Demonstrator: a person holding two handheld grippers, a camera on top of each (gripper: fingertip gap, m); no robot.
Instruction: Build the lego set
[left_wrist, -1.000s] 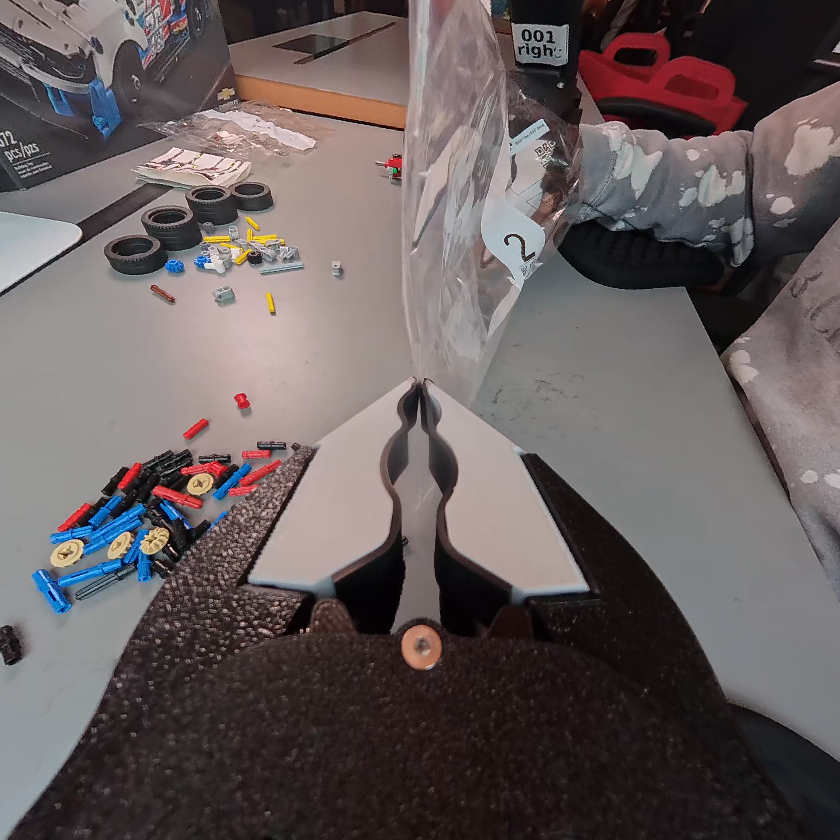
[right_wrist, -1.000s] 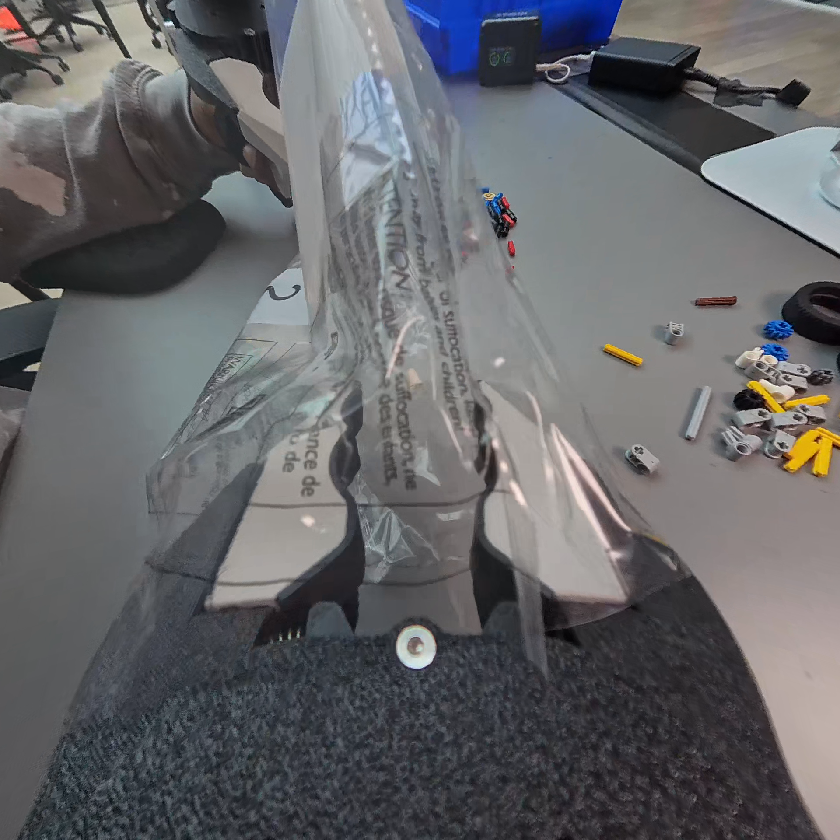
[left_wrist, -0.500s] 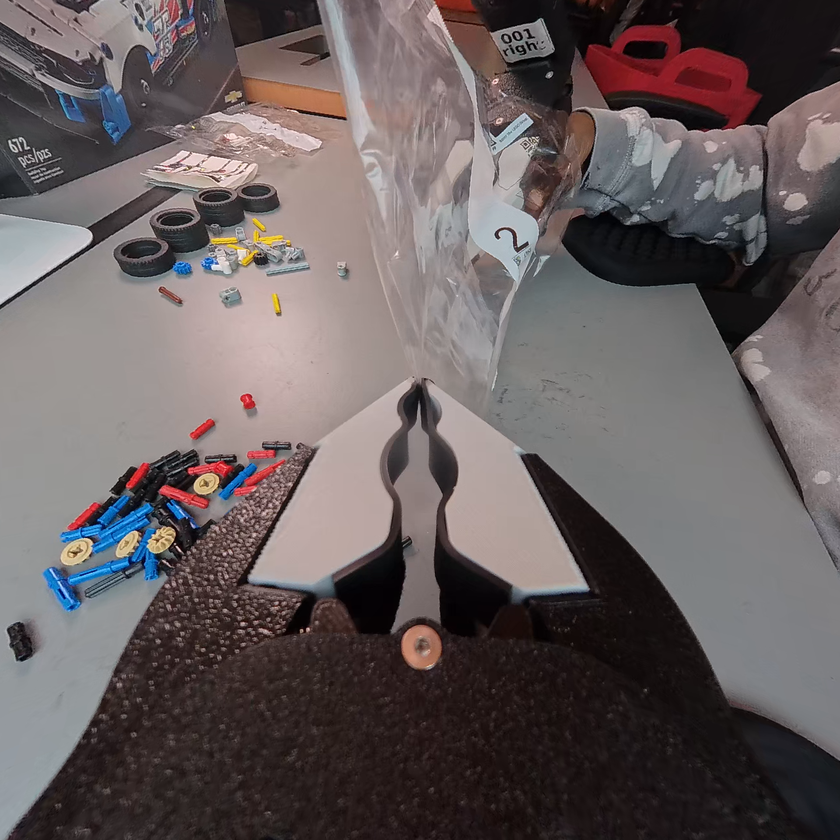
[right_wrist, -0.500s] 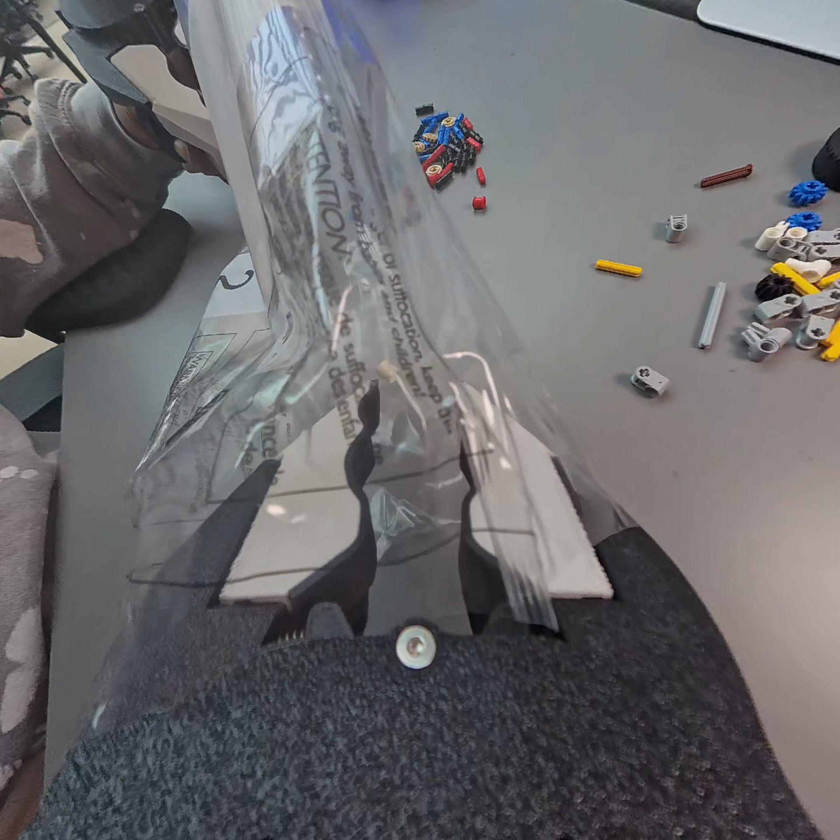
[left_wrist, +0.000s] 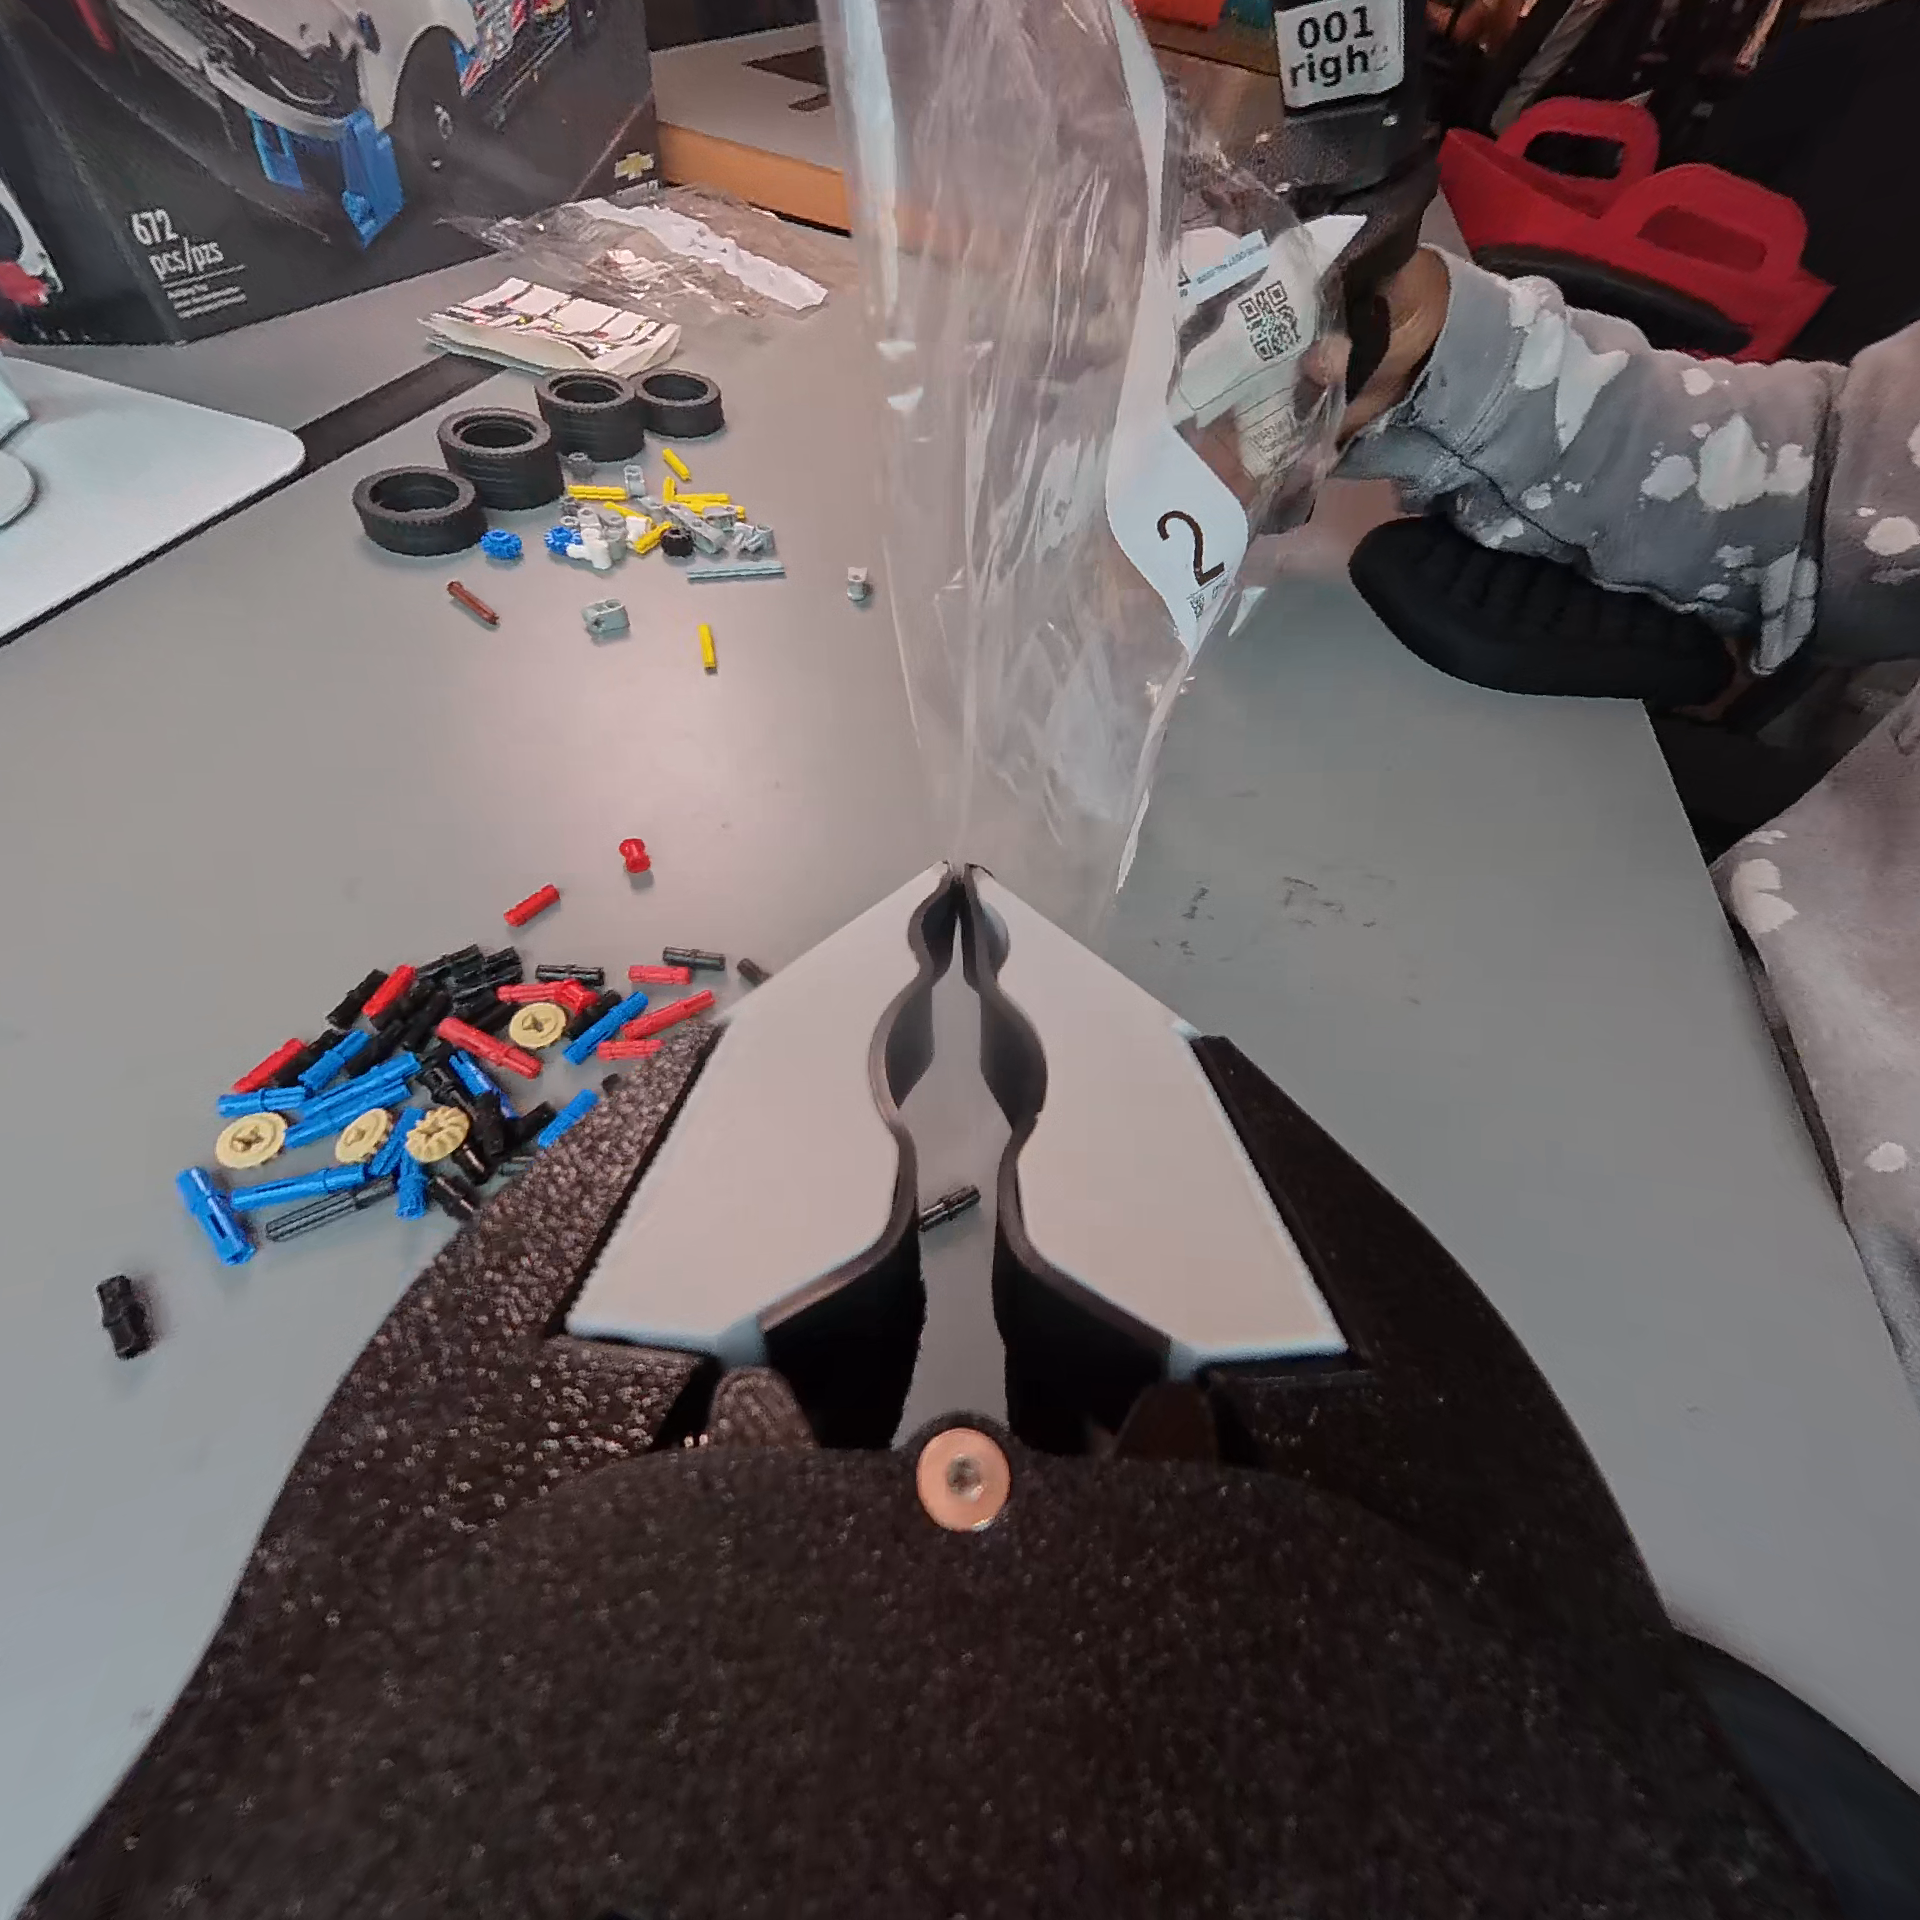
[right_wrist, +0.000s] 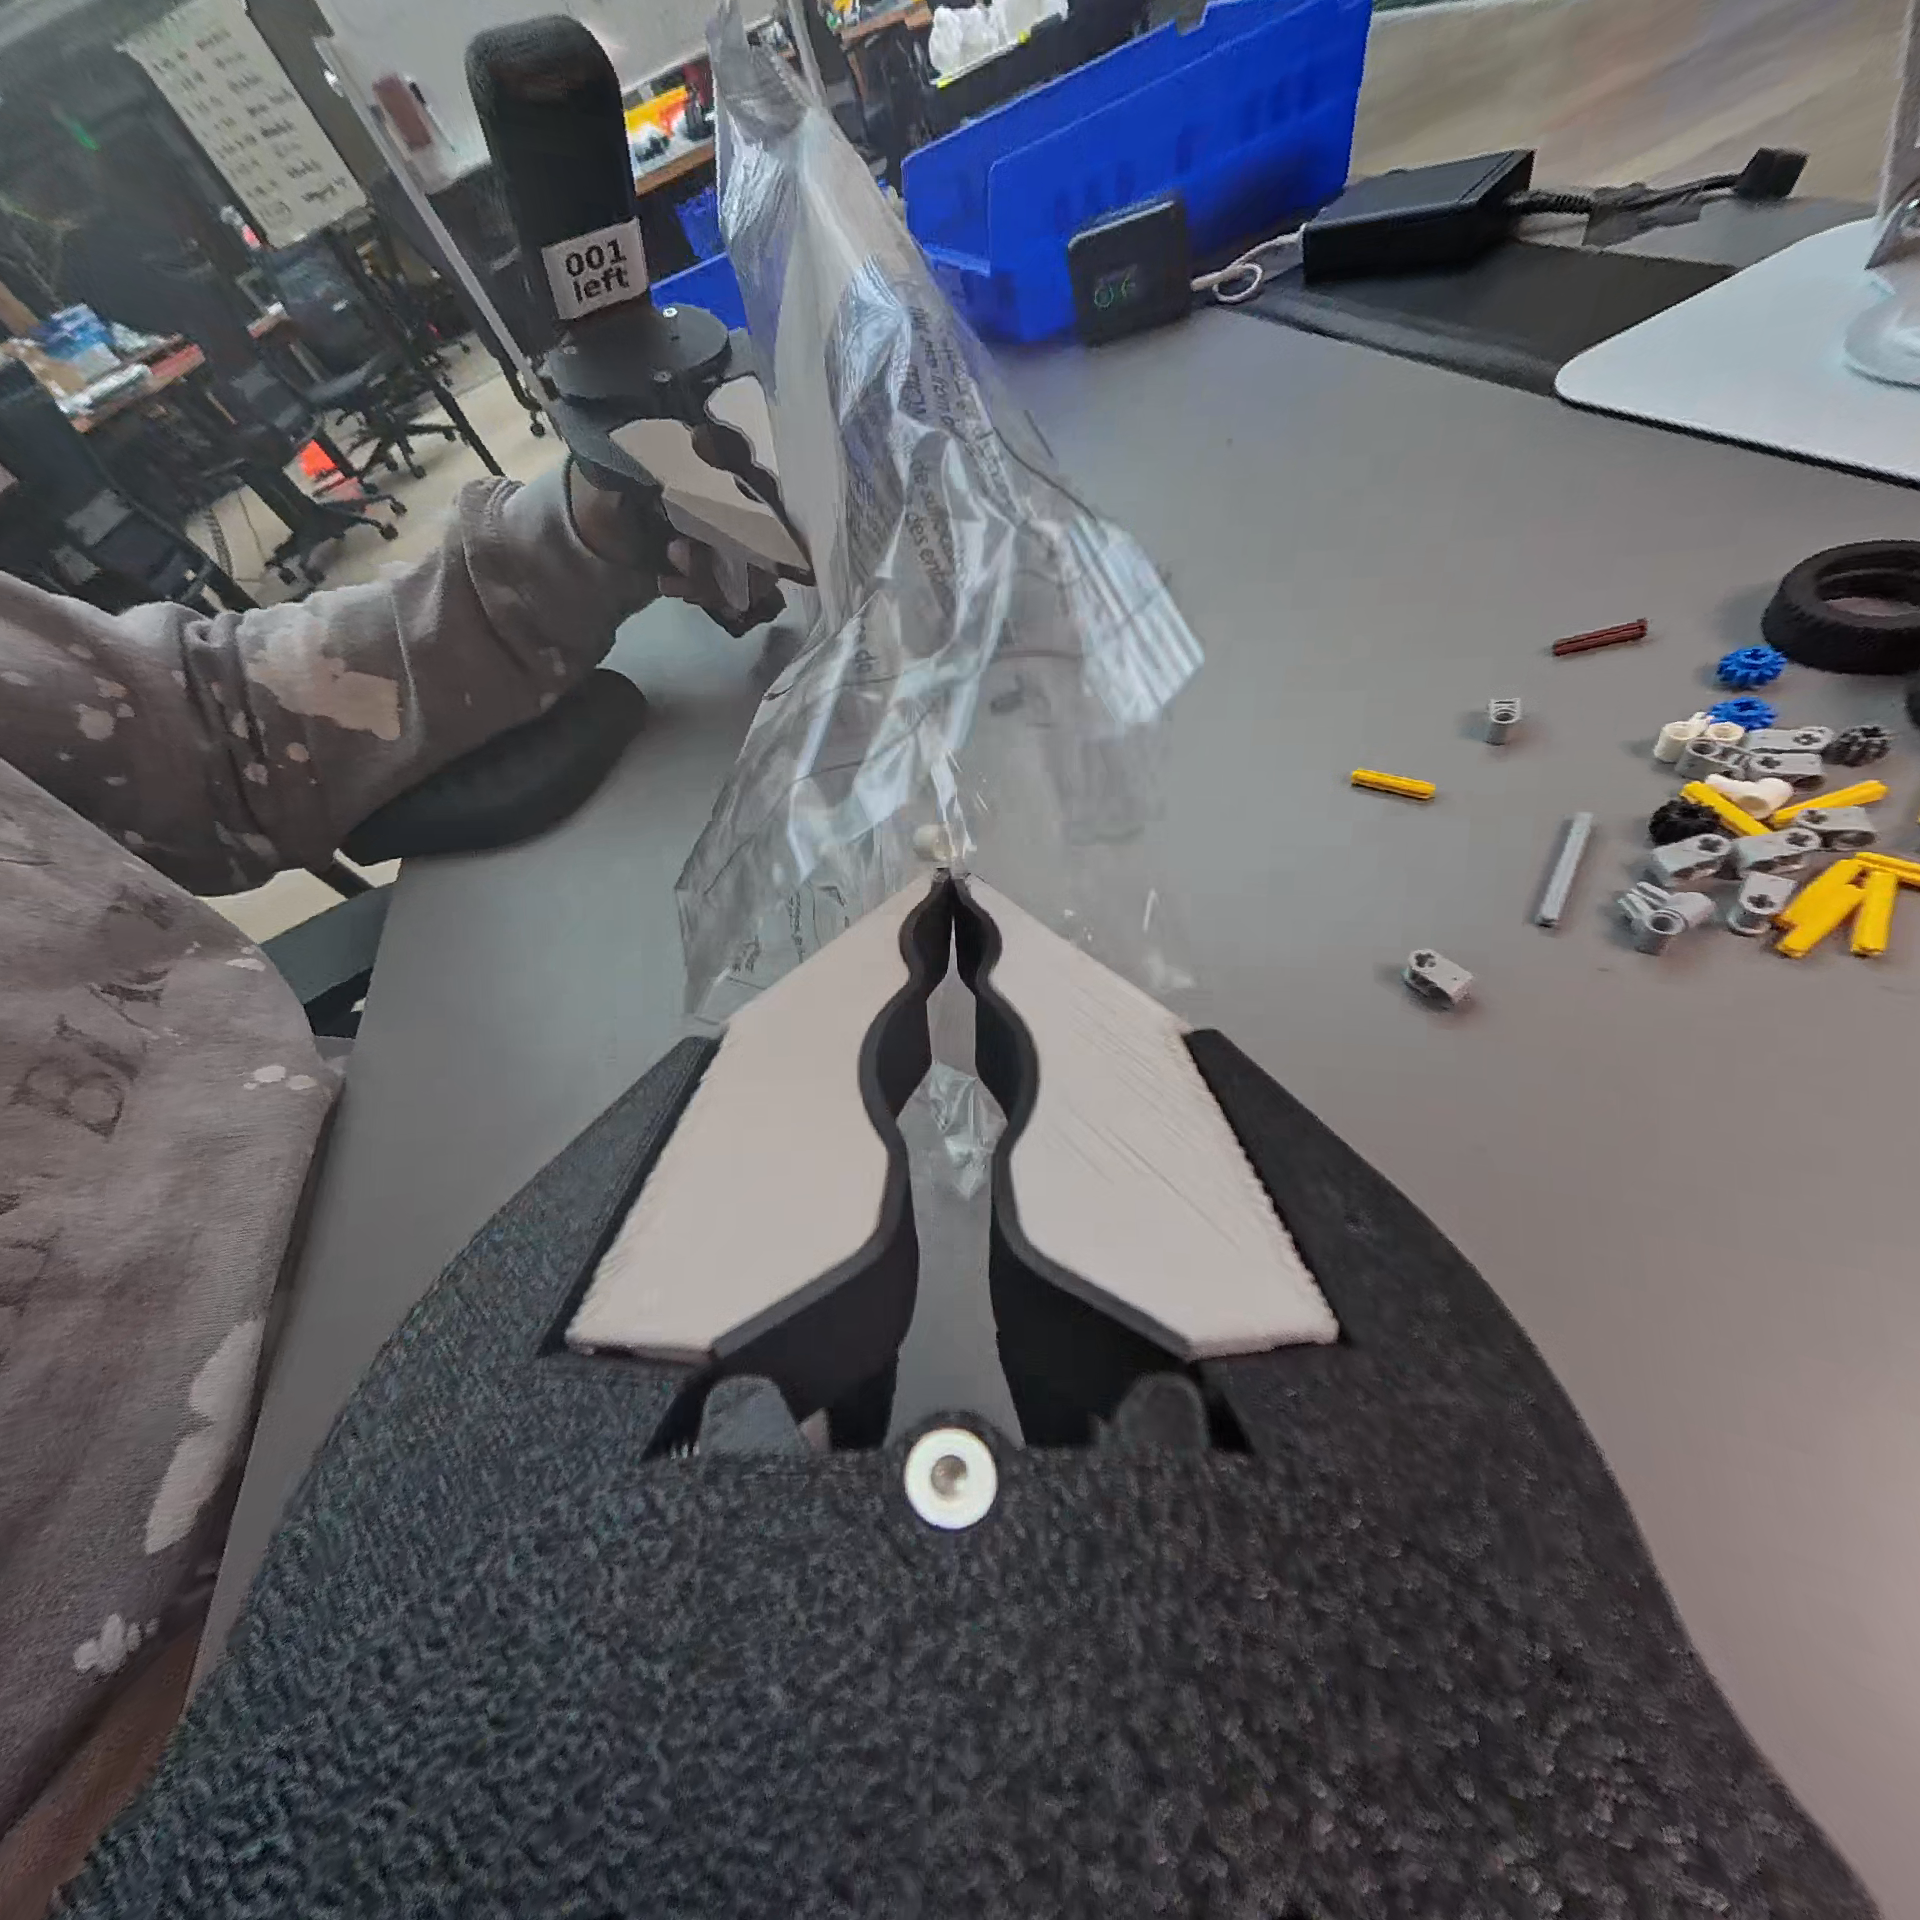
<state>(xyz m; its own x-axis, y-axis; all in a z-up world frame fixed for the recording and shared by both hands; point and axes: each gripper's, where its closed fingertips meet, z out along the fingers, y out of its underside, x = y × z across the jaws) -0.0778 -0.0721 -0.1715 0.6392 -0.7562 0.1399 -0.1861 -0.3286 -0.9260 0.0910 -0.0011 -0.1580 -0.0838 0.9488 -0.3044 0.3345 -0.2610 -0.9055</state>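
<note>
A clear plastic parts bag (left_wrist: 1039, 436) with a white numbered label hangs stretched between both grippers above the grey table (left_wrist: 1403, 1039). My left gripper (left_wrist: 961, 871) is shut on one edge of it. My right gripper (right_wrist: 951, 881) is shut on another edge, with a small white piece (right_wrist: 938, 837) inside the bag just past its tips. The bag (right_wrist: 914, 540) looks nearly empty. The right gripper (left_wrist: 1361, 312) shows at the top right of the left wrist view. The left gripper (right_wrist: 774, 530) shows at the upper left of the right wrist view.
On the table lie a pile of blue, red and black pins (left_wrist: 416, 1081), black tyres (left_wrist: 499, 468), a grey and yellow parts pile (right_wrist: 1766, 831), a sticker sheet (left_wrist: 551, 322), the set's box (left_wrist: 260, 156) and a blue bin (right_wrist: 1122, 156). A black arm pad (left_wrist: 1538, 613) sits at the table edge. The gap from one gripper's tips to the other's is roughly 20 cm.
The bag lay draped over my right gripper's parted fingers; now those jaws are shut on its edge and the bag is pulled up off them. The right view has swung upward.
</note>
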